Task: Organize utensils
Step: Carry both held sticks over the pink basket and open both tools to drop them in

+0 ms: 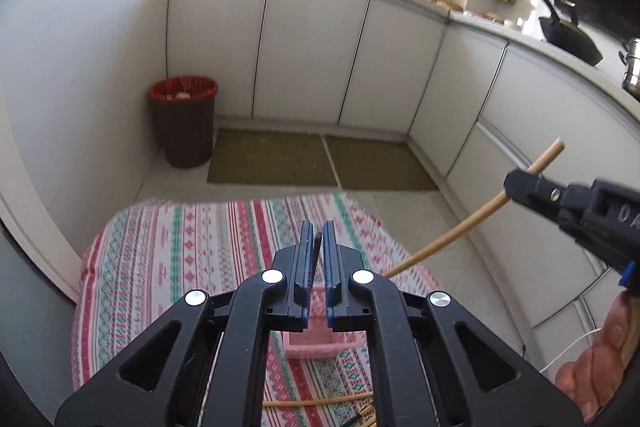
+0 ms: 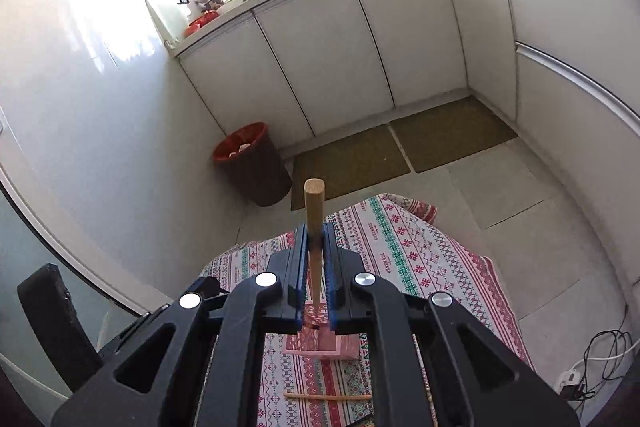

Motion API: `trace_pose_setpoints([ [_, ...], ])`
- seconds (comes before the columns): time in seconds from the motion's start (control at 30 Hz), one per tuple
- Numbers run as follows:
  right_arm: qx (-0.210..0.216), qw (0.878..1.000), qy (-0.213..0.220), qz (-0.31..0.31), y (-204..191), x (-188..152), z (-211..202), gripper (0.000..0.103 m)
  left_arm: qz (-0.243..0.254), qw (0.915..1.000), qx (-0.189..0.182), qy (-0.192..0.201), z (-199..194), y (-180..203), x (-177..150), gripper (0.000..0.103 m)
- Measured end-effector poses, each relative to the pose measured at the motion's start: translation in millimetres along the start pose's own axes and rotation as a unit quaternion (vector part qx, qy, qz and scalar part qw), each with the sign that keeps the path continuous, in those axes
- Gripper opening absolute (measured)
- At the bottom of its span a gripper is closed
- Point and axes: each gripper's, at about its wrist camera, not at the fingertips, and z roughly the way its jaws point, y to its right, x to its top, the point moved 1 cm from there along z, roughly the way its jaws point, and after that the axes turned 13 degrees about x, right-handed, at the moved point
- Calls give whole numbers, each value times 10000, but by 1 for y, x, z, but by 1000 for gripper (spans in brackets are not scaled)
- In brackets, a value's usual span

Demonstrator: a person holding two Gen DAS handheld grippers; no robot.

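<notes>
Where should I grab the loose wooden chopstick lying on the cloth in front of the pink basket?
Grip the loose chopstick at mid-length, coming straight down from above with the jaws across its width. It lies flat on the patterned cloth, crosswise in the right wrist view, so only a top pinch gets fingers on both sides. Both grippers are full, so free one first.

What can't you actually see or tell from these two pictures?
- Pink basket: left wrist view, mostly hidden behind the left gripper; contents unseen.
- Dark stick in its jaws: too little shows to name it.
- Loose chopstick on the tablecloth: right wrist view, ends covered by the right gripper, which holds a wooden chopstick.
</notes>
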Motion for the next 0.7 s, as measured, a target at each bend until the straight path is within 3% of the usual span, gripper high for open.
trace_pose_setpoints([
  [0.13, -115, 9998, -147, -106, 3, -7, 23, 8, -237, 9995, 97, -168, 5, -14, -3, 15],
  [0.3, -156, 9989, -431, -64, 9, -23, 49, 10, -589, 9980, 153, 160, -22, -32, 7, 42],
  [0.37, -219, 9981, -582, -9, 12, -28, 59, 13, -600, 9979, 187, 167, -26, -33, 9, 43],
  [0.43, -259, 9980, -576, 85, 15, -33, 57, 34, -537, 9982, 226, 147, -30, -31, 7, 44],
  [0.5, -395, 9980, -473, 103, 17, -38, 49, 42, -439, 9986, 278, 130, -34, -27, 2, 46],
  [0.7, -871, 9957, -298, -141, 26, -58, 16, 53, -288, 9991, 299, 12, -46, -16, -15, 61],
])
